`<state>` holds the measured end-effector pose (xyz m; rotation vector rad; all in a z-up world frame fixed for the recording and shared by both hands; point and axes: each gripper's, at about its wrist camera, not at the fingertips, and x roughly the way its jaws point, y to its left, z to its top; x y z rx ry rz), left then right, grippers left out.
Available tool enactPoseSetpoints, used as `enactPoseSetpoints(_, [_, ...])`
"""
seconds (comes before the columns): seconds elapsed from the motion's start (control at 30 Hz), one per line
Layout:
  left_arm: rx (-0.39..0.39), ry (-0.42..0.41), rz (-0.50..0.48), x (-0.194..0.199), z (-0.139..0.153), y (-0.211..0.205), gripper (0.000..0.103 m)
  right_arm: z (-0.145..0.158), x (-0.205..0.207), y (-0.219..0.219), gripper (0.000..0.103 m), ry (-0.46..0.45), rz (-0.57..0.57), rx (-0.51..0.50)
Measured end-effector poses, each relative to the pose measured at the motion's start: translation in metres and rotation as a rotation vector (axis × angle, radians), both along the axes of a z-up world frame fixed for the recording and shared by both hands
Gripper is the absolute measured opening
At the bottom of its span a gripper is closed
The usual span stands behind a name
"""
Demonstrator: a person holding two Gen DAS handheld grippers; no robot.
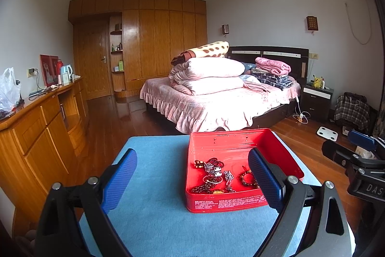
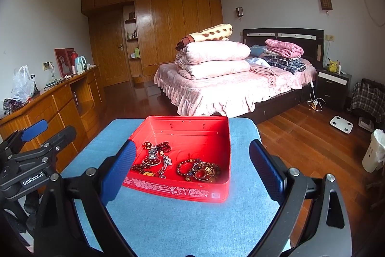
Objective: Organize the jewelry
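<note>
Black gripper frames, blue textured fingers, silver screws (white "GenRobot.AI" label)

Red tin of jewelry (beads, chains) on blue mat

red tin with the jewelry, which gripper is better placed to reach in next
Right, probably. The right gripper is open with the red tin centred between its fingers, beaded bracelets straight ahead. The left gripper, also open, sits off to the tin's left.

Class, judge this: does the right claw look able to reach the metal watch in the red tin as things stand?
Probably yes: the right claw is open, the red tin has no lid, and the metal watch lies uncovered among beads.
</note>
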<state>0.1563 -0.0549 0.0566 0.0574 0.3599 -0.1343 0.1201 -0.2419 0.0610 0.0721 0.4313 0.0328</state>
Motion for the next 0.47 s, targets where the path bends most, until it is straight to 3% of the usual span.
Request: enactPoseSetpoints(0.47, [0.003,0.000,0.003,-0.0003,0.0014,0.0019,0.092,-0.0003,0.0016,-0.0007,0.092,0.001,0.002,0.001])
